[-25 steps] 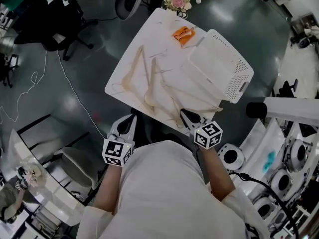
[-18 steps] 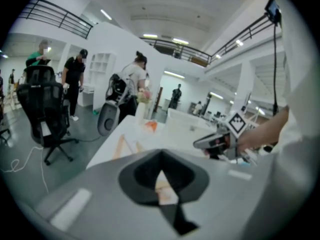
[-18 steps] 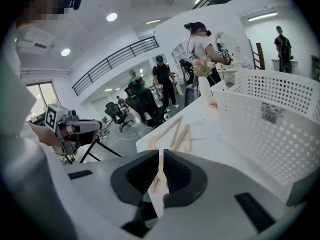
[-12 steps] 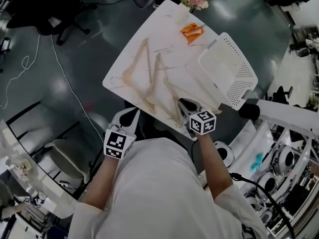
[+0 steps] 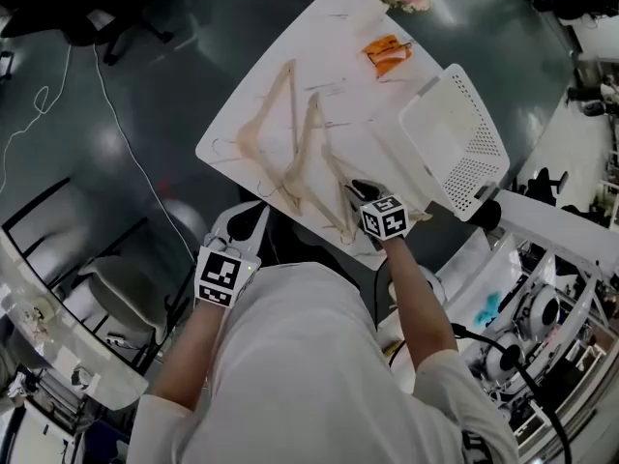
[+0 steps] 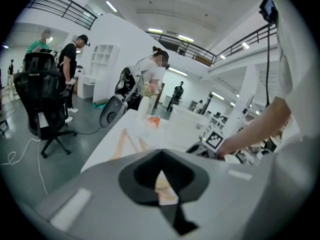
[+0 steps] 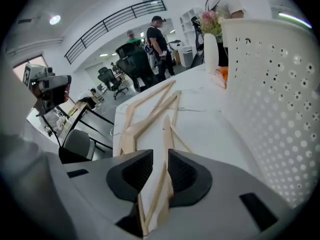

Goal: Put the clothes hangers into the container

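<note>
Having just opened, right tongs (image 7: pixel 160 157) straddle hanger (image 7: pixel 165 136).

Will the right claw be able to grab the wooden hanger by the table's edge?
Probably yes. The right claw has just been opening, and its jaws straddle the wooden hanger without pressing it; nothing else is in the way.

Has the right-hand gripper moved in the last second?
Yes. Against the table, the right gripper has come forward from the near edge to sit over it. Its jaws have just been opening, with a wooden hanger between them.
</note>
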`<state>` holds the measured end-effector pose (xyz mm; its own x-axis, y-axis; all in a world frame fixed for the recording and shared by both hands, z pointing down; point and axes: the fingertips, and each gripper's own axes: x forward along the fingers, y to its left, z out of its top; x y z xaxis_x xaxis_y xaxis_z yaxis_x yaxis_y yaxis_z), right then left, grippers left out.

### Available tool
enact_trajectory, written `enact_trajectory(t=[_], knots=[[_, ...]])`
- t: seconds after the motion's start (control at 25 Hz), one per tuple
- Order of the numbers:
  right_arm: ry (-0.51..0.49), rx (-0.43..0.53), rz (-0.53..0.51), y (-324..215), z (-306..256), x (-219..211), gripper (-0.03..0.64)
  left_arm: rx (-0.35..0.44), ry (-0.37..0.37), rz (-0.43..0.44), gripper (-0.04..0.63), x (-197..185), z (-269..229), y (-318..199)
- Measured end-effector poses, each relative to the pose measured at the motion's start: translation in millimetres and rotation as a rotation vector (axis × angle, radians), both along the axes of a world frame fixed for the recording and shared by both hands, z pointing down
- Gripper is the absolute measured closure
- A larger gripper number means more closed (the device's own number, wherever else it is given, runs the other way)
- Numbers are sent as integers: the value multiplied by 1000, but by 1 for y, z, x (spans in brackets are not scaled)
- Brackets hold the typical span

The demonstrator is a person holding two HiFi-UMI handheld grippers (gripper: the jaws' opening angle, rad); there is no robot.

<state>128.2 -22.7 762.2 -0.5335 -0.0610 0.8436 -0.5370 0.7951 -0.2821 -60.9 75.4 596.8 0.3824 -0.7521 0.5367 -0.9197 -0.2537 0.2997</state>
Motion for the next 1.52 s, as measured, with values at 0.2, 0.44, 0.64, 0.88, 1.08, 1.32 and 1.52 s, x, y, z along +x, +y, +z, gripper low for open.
enact_trajectory(t=[0.2, 0.44, 0.64, 0.88, 1.08, 1.32, 1.52], knots=[[110, -31, -116, 6, 29, 15, 517, -16, 2, -16, 594, -8, 8, -3], [218, -31, -231, 18, 60, 22, 497, -39, 6, -42, 594, -14, 14, -2], [275, 8, -245, 16, 78, 27, 503, -68, 5, -53, 594, -16, 21, 4], [249, -25, -184, 14, 71, 32, 545, -61, 10, -50, 594, -16, 18, 4], [194, 7, -164, 14, 49, 29, 546, -48, 10, -29, 594, -13, 14, 1], [142, 52, -119, 13, 17, 28, 548, -16, 4, 13, 594, -8, 5, -4], [109, 83, -91, 16, -8, 34, 549, 6, -5, 52, 594, 2, -4, -6]])
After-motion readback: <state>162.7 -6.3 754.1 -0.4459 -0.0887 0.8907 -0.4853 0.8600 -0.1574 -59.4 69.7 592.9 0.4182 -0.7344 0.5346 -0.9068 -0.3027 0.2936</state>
